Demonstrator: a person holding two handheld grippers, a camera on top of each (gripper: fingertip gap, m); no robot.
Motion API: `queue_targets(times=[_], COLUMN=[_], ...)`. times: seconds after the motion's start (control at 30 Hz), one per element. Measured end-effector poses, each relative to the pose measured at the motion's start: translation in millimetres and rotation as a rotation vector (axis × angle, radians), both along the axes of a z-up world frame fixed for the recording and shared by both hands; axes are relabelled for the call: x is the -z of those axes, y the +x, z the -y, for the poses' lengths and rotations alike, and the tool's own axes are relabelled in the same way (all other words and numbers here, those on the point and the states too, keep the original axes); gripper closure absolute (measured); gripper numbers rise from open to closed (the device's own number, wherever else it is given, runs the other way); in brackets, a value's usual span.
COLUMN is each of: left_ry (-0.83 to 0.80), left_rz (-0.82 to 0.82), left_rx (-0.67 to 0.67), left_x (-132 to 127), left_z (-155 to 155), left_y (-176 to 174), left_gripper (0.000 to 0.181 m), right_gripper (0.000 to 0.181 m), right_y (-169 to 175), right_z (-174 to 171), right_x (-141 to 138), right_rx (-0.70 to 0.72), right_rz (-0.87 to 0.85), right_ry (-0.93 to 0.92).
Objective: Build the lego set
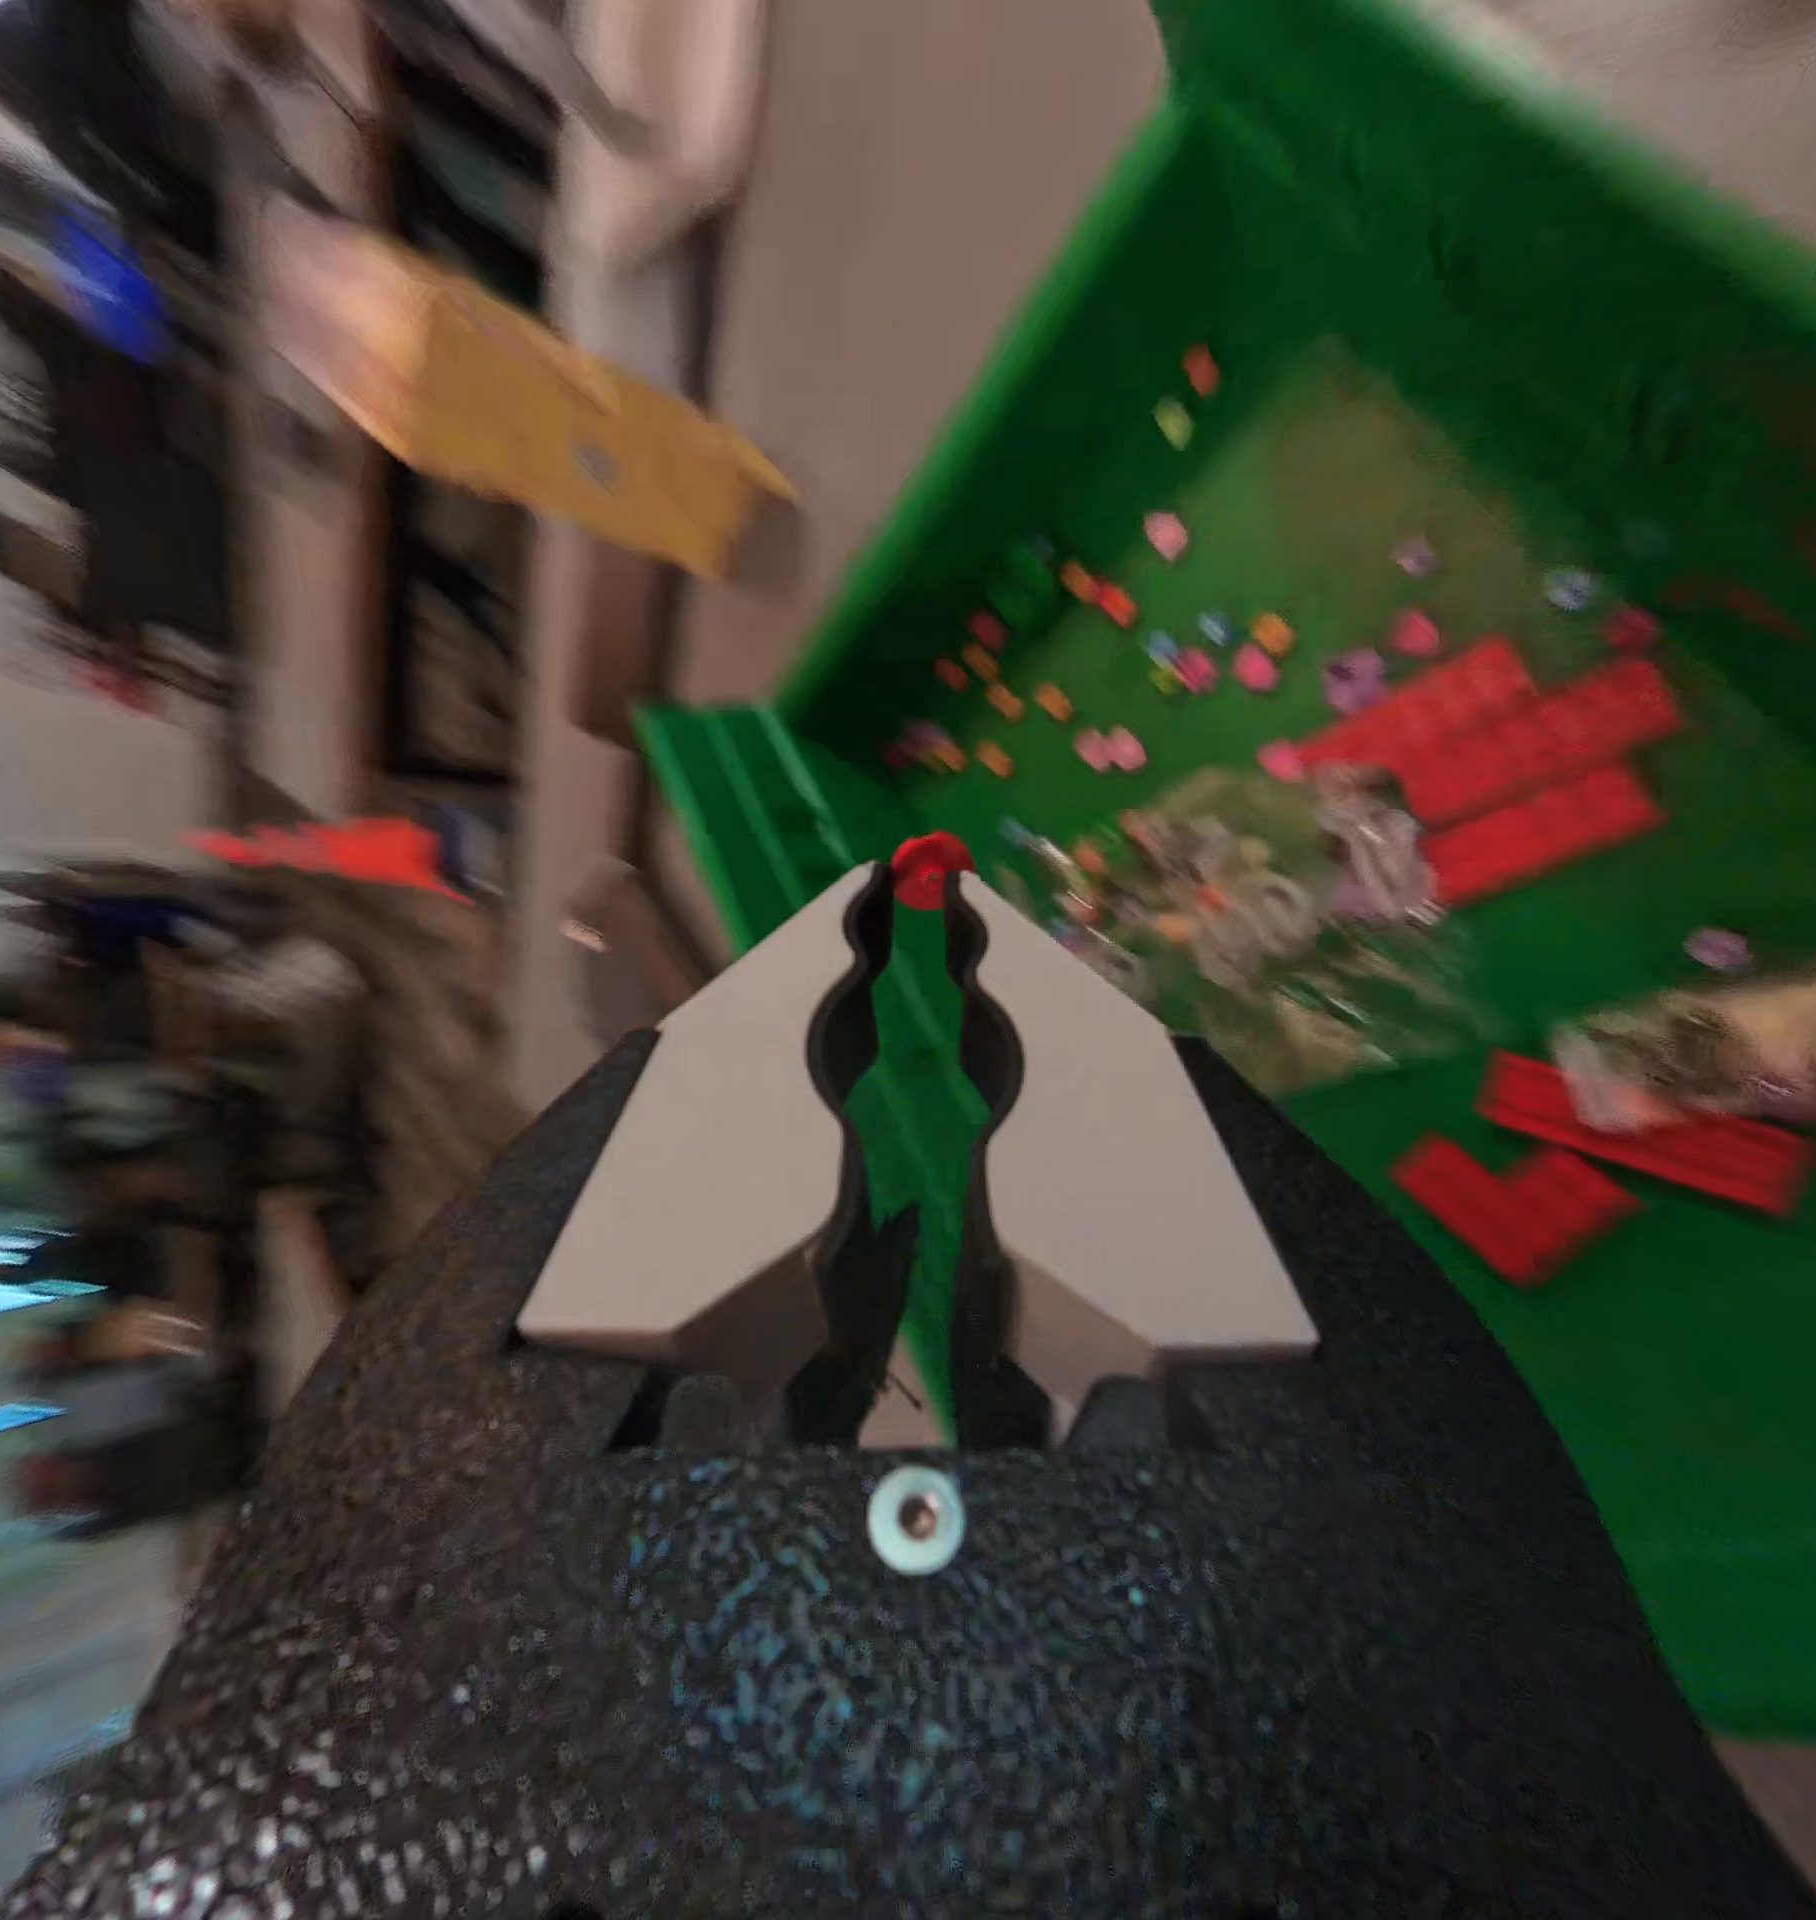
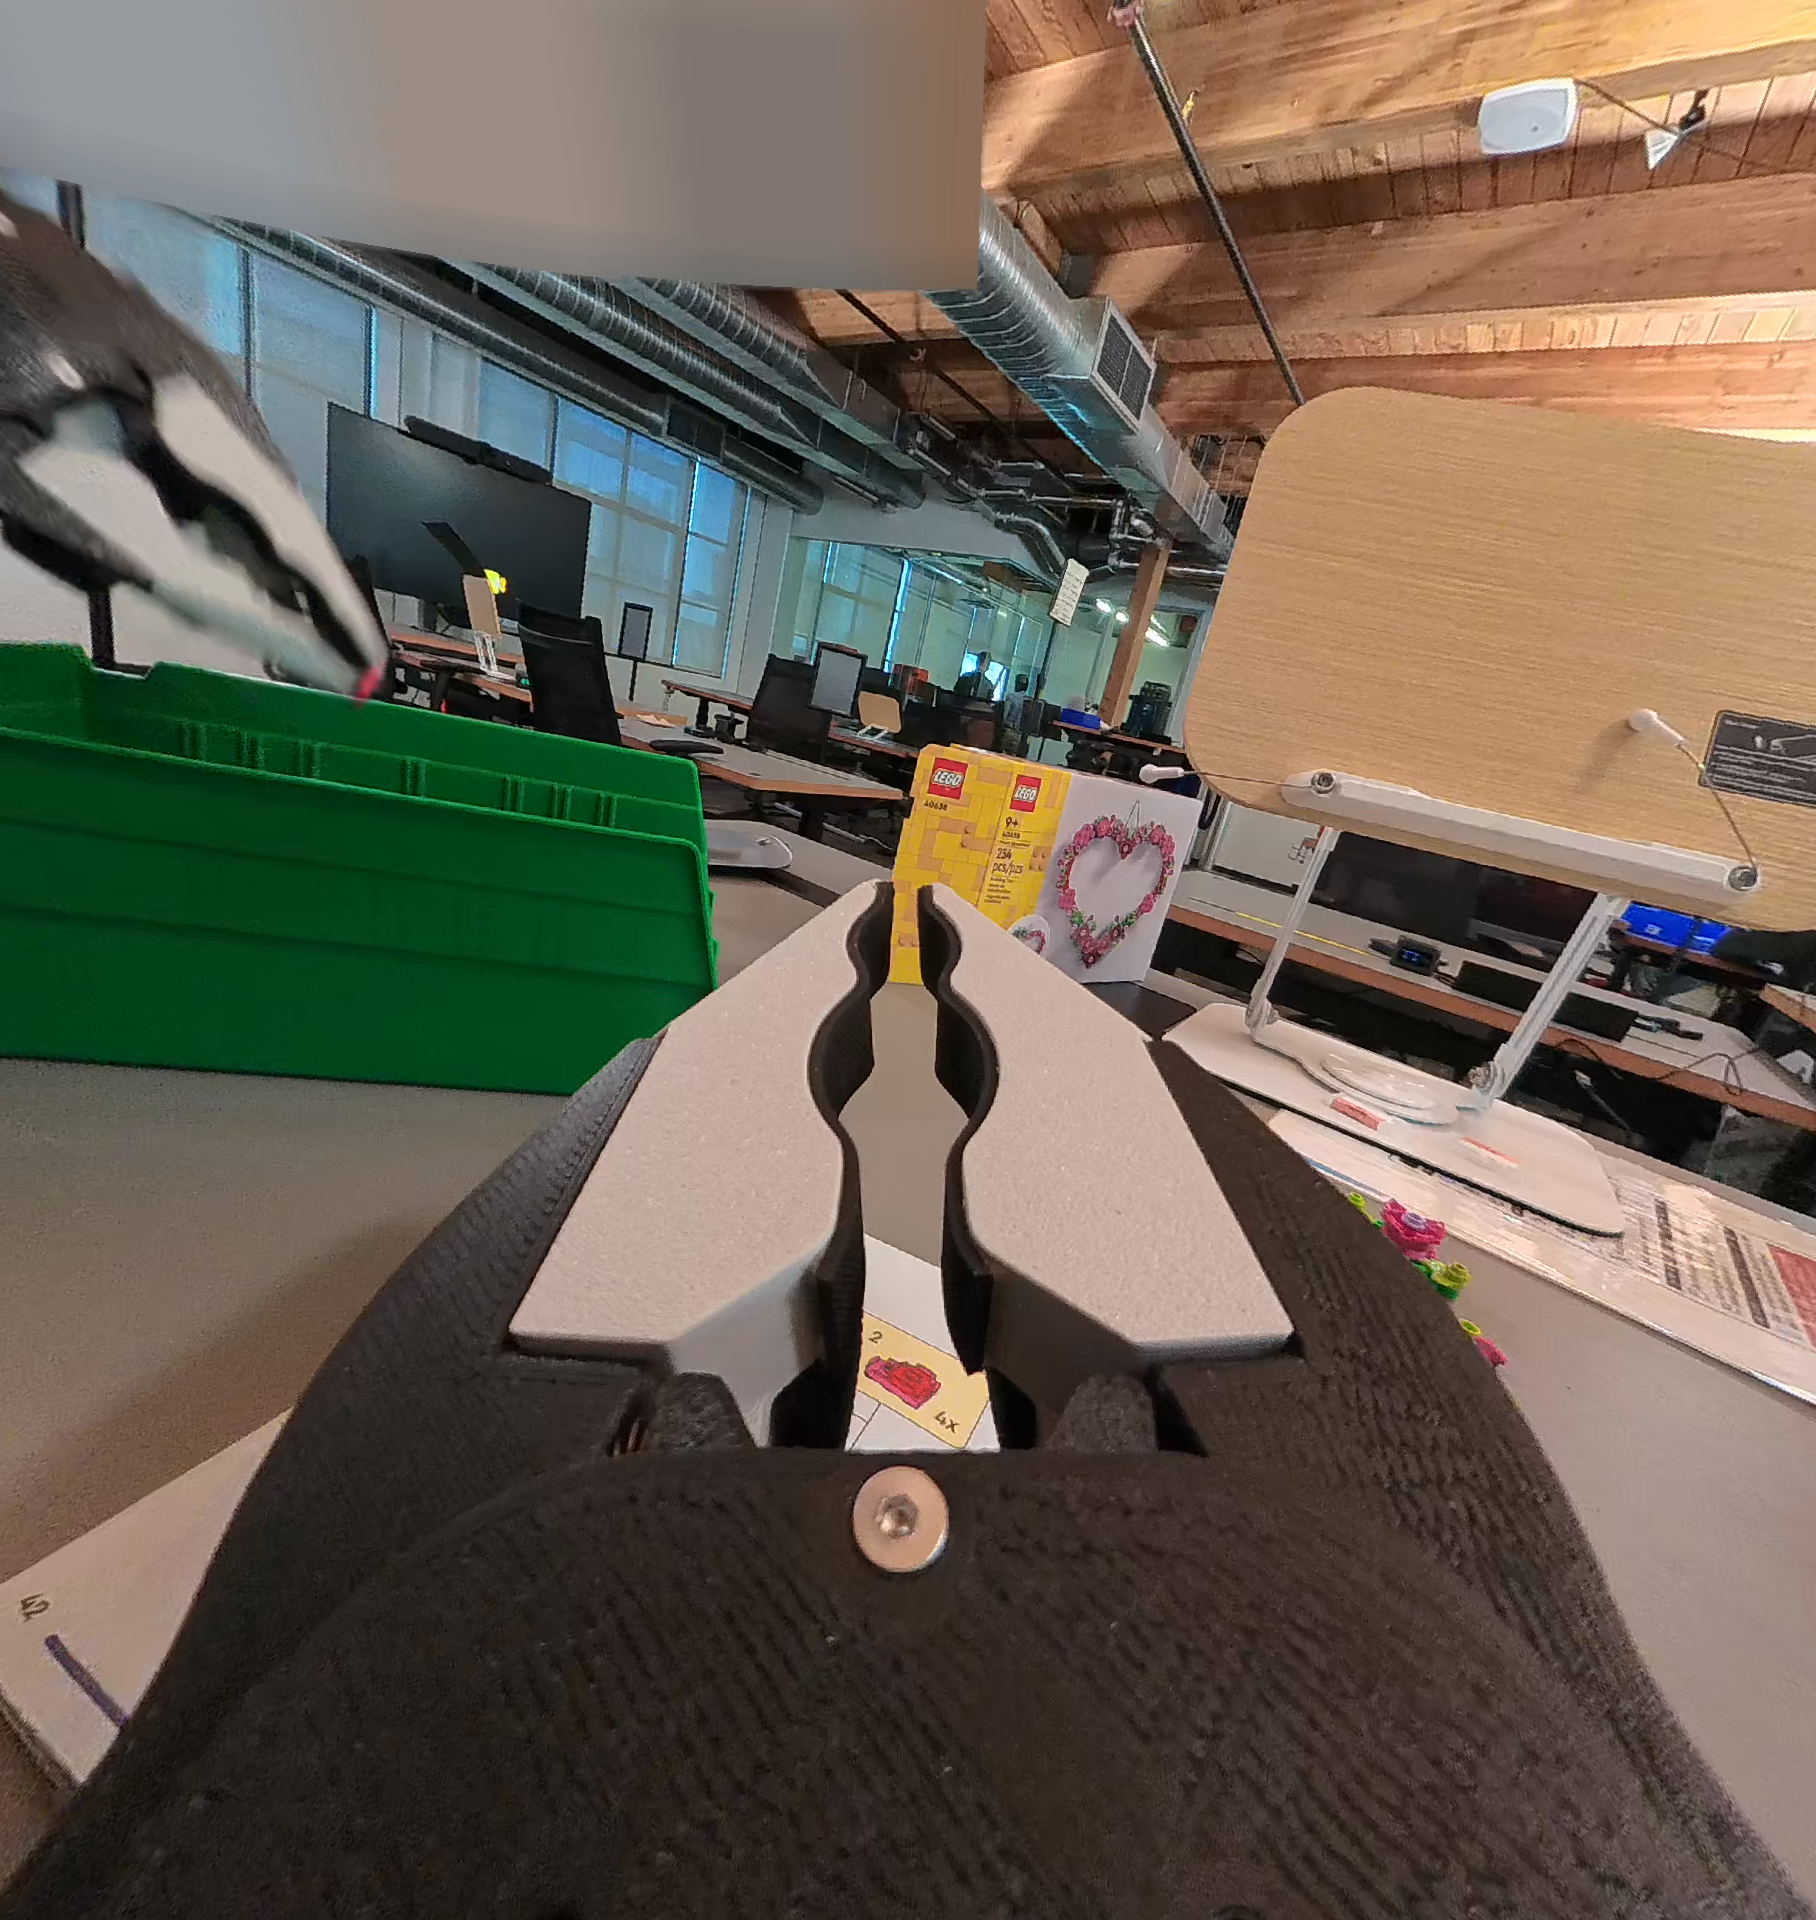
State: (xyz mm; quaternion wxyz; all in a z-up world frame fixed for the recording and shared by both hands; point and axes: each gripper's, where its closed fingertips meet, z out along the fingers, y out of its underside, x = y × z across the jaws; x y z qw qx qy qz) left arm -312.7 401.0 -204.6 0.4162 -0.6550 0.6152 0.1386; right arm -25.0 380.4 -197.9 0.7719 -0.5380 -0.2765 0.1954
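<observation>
The left tool (image 1: 930, 878) pinches a small round red piece (image 1: 929, 869) at its very tips, held above the near corner of a green bin (image 1: 1299, 260) whose floor is scattered with blurred loose pieces (image 1: 1112, 665) and larger red plates (image 1: 1496, 748). The right tool (image 2: 905, 896) hangs just above the grey surface (image 2: 208, 1226) with its tips a narrow gap apart and nothing between them, over an open instruction booklet (image 2: 104, 1621). Ahead of it stands the yellow and white set box (image 2: 1049, 862), with a wooden book stand (image 2: 1506, 644) to the right and small pink flower pieces (image 2: 1413, 1236) near that stand's base
</observation>
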Motion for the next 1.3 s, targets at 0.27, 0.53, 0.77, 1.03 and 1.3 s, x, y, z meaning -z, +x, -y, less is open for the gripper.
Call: queue_targets(times=[0.27,0.53,0.77,1.03,1.3], left_ry=[0.761,0.964,0.895,0.562,0.32], left_rz=[0.031,0.053,0.057,0.27,0.462], left_rx=[0.253,0.368,0.342,0.18,0.079], left_x=[-127,-187,-188,-144,-86], left_z=[41,104,125,123,102], left_y=[59,118,165,233,271], left_gripper=[0.174,0.174,0.174,0.174,0.174], right_gripper=[0.179,0.178,0.178,0.171,0.145], right_y=[11,65,143,273,318], right_z=[31,79,101,99,83], right_x=[-47,-93,-101,-63,72], right_rx=[-0.015,0.065,0.232,0.433,0.188], right_rz=[-0.068,-0.13,-0.108,0.134,0.367], right_ry=[0.142,0.303,0.323,0.074,-0.623])
